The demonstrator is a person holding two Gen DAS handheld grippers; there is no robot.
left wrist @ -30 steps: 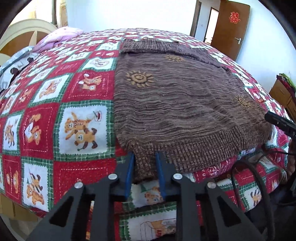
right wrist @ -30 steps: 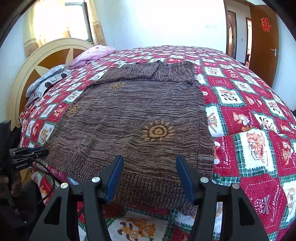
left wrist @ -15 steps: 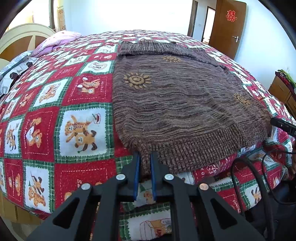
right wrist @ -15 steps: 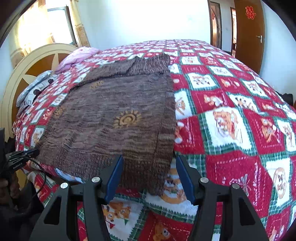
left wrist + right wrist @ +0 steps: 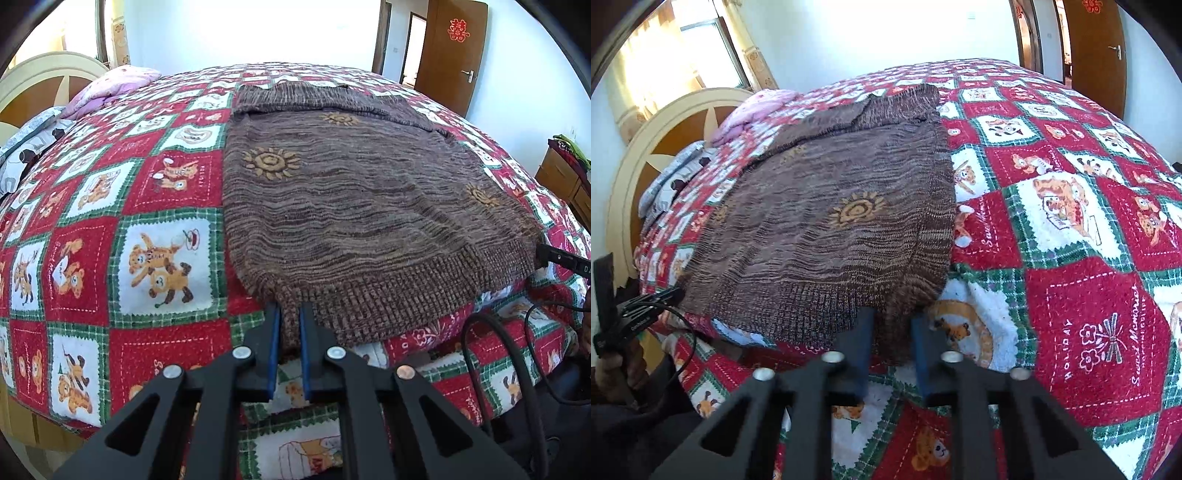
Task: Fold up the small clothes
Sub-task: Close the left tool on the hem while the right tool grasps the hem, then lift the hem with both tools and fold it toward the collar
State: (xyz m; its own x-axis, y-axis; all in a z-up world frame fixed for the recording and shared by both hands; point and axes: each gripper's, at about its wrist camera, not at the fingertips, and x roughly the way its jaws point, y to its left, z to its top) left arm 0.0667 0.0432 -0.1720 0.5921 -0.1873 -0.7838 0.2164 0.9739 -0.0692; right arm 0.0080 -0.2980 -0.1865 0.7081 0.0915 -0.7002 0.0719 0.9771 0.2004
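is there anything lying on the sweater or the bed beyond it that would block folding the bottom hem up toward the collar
Nothing visible does. The sweater lies flat and bare on the quilt; both grippers, left and right, already pinch its hem corners.

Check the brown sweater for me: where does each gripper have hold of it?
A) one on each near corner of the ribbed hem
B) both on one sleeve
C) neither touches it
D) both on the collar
A: the left gripper and the right gripper each pinch a near hem corner of the brown sweater.
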